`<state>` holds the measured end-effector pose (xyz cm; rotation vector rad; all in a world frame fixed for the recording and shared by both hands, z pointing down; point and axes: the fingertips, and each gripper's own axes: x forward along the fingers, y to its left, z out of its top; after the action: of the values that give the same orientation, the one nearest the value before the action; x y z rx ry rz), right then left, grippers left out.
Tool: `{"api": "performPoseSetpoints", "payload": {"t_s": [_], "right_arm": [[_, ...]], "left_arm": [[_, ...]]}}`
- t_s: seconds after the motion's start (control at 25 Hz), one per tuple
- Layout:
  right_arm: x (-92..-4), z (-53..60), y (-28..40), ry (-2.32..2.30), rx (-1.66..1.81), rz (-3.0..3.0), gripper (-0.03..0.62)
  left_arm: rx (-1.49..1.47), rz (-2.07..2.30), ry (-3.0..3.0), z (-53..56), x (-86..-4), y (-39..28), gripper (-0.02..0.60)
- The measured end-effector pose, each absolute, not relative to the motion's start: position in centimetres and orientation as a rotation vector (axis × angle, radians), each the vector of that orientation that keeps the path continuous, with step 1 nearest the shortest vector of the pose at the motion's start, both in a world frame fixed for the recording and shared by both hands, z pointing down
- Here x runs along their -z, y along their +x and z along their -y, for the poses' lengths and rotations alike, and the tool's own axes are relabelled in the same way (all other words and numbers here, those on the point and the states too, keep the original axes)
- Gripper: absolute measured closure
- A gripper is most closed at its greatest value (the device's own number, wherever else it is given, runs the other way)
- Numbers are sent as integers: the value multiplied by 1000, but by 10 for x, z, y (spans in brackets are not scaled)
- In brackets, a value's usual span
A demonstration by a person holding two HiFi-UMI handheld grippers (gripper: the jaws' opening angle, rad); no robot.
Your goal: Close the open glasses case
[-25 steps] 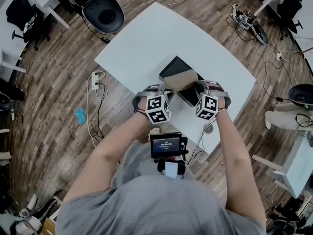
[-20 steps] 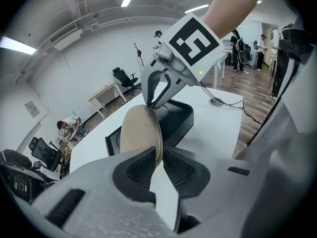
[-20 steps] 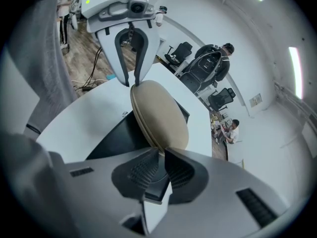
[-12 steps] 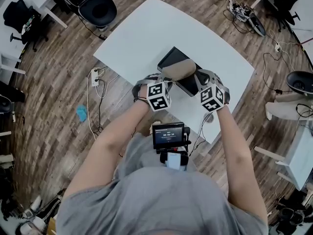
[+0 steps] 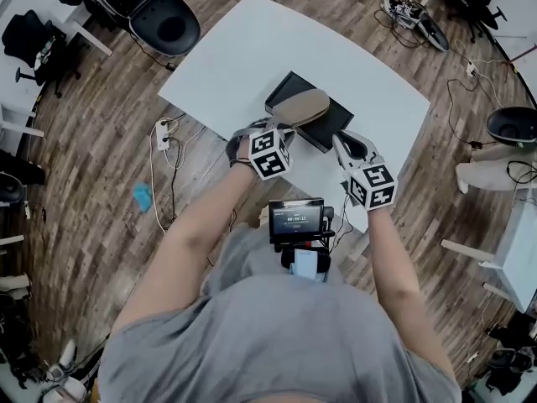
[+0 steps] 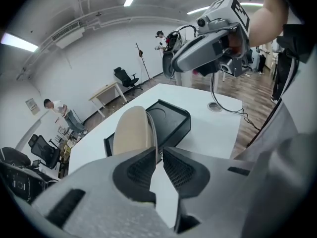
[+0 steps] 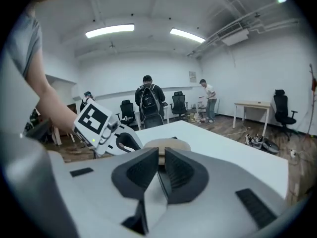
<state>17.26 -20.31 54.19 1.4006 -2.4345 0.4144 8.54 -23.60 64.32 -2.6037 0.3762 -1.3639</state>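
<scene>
A tan glasses case (image 5: pixel 302 107) lies on a black tray (image 5: pixel 334 134) on the white table (image 5: pixel 226 65). Its two halves look nearly together. My left gripper (image 5: pixel 284 129) is shut on the case's near edge; in the left gripper view the thin rim sits pinched between the pads (image 6: pixel 143 170), with the tan shell (image 6: pixel 131 130) running away over the tray (image 6: pixel 173 120). My right gripper (image 5: pixel 339 141) hangs apart from the case, to its right, with nothing in it. In the right gripper view its jaws (image 7: pixel 161 165) are almost together and the case (image 7: pixel 167 144) lies beyond them.
A black office chair (image 5: pixel 168 23) stands beyond the table's far left corner. A power strip (image 5: pixel 164 137) and cables (image 5: pixel 411 15) lie on the wood floor. A cable hole (image 6: pixel 214 106) is in the tabletop. Several people (image 7: pixel 148 103) stand at desks farther off.
My right gripper has come off the case's right end, drawn back toward the table's near right and rolled over. The left gripper has kept its hold on the case.
</scene>
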Motion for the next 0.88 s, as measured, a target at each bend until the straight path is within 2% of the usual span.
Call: {"api": "performPoseSetpoints", "payload": {"t_s": [0.28, 0.52, 0.76, 0.88], "right_arm": [[-534, 154, 169, 1413, -536, 2548, 542], [-511, 110, 163, 1317, -601, 2679, 542], [-490, 71, 159, 1253, -650, 2757, 542], [-485, 62, 156, 1239, -650, 2767, 542]], "left_arm": [[1161, -500, -2785, 207, -604, 78, 525], [811, -559, -3083, 155, -560, 55, 525], [516, -795, -3191, 127, -524, 24, 525], [478, -723, -3191, 112, -510, 30, 525]]}}
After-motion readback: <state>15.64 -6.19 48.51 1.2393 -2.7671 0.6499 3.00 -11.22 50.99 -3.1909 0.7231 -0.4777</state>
